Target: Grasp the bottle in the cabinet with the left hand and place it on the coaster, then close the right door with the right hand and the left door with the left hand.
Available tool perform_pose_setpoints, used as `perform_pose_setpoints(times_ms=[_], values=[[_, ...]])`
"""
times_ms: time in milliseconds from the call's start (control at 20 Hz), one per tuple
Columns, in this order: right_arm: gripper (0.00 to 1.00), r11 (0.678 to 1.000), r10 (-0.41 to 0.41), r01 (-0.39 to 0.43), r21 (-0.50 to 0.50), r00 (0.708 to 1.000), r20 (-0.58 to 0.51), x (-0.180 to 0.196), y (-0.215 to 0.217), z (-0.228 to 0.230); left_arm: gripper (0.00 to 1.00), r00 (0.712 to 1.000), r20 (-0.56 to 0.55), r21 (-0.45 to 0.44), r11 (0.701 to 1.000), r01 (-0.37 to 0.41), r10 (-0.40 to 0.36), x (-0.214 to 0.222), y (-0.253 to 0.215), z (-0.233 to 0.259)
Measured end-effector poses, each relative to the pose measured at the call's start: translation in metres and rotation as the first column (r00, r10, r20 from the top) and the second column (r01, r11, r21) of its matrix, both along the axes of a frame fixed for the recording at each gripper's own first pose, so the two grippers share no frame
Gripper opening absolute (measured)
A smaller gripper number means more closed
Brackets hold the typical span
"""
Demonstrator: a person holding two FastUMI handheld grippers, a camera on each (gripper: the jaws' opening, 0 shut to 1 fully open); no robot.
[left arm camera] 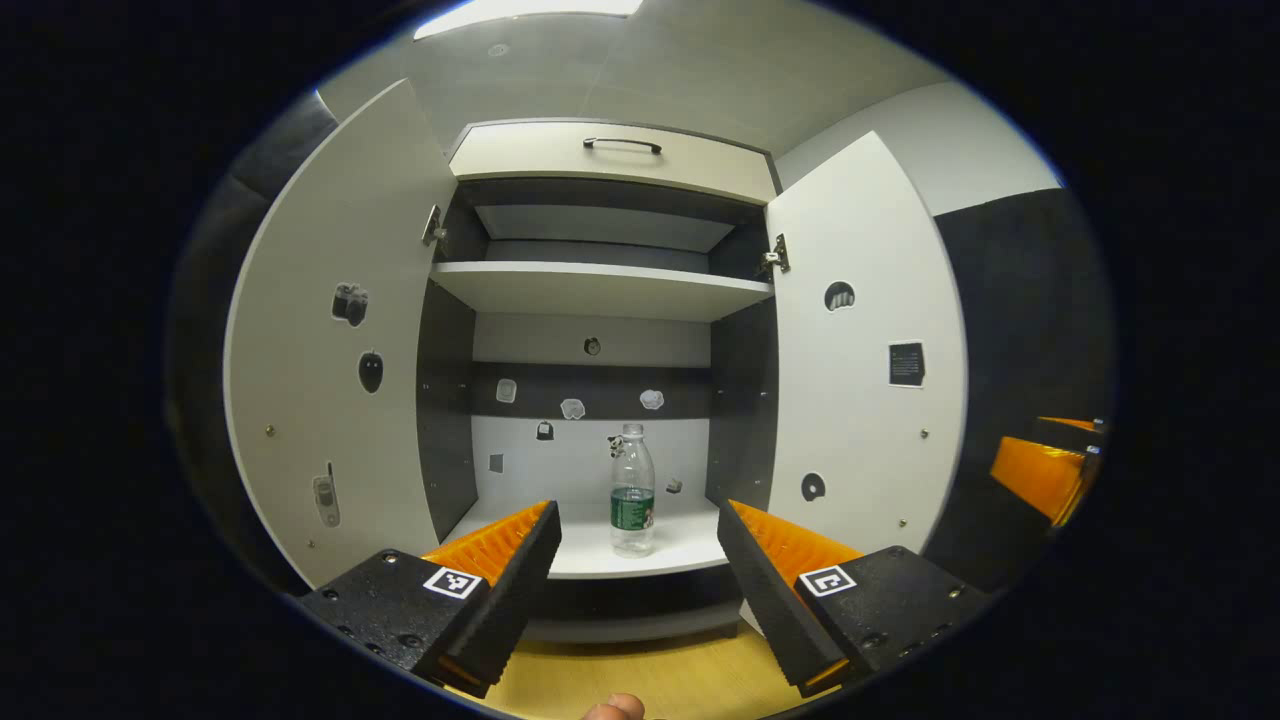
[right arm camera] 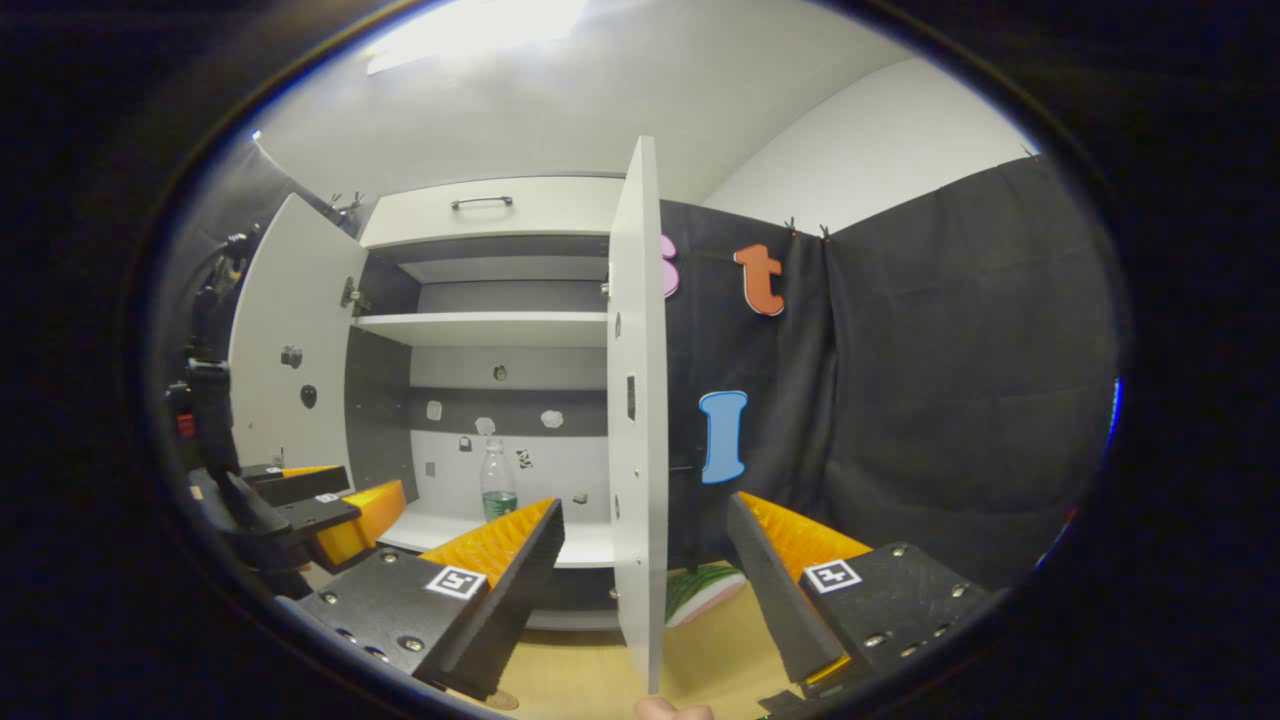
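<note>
Bottle (left arm camera: 633, 492): your left gripper view faces it square, upright on the cabinet's (left arm camera: 610, 165) lower shelf (left arm camera: 690, 545), both doors swung out.
Left gripper (left arm camera: 635, 545): your jaws are spread wide, the bottle beyond them, untouched.
Right gripper (right arm camera: 645, 540): wide too, straddling the right door's (right arm camera: 640, 400) edge without touching.
Right gripper view extra: a green-and-white coaster (right arm camera: 705, 592) on the table behind that door.

Recording booth: black cloth wall (right arm camera: 950, 380), sticker-dotted cabinet (left arm camera: 600, 290), wooden tabletop (left arm camera: 650, 680).
</note>
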State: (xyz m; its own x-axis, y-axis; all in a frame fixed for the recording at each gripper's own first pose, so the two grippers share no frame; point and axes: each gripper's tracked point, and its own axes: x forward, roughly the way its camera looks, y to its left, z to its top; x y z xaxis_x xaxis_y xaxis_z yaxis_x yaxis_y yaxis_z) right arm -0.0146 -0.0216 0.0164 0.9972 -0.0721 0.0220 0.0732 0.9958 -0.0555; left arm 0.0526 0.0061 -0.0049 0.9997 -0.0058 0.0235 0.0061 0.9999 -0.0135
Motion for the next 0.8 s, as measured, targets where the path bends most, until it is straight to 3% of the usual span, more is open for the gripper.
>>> perform_pose_setpoints(times_ms=[350,450,800], values=[[1.00,0.991,-0.131,0.132,-0.038,0.991,0.036,-0.011,-0.044,0.011,0.99,1.000,-0.003,0.080,0.997,-0.017,0.017,0.099,0.009,-0.020],[0.96,0.981,-0.187,0.189,-0.053,0.982,0.039,-0.016,-0.058,0.009,0.99,1.000,-0.019,0.080,0.997,-0.006,0.007,0.128,0.006,-0.029],[1.00,0.935,-0.338,0.341,-0.101,0.940,0.045,-0.030,-0.088,0.005,0.98,0.997,-0.071,0.042,0.999,-0.019,0.022,0.218,0.004,-0.052]])
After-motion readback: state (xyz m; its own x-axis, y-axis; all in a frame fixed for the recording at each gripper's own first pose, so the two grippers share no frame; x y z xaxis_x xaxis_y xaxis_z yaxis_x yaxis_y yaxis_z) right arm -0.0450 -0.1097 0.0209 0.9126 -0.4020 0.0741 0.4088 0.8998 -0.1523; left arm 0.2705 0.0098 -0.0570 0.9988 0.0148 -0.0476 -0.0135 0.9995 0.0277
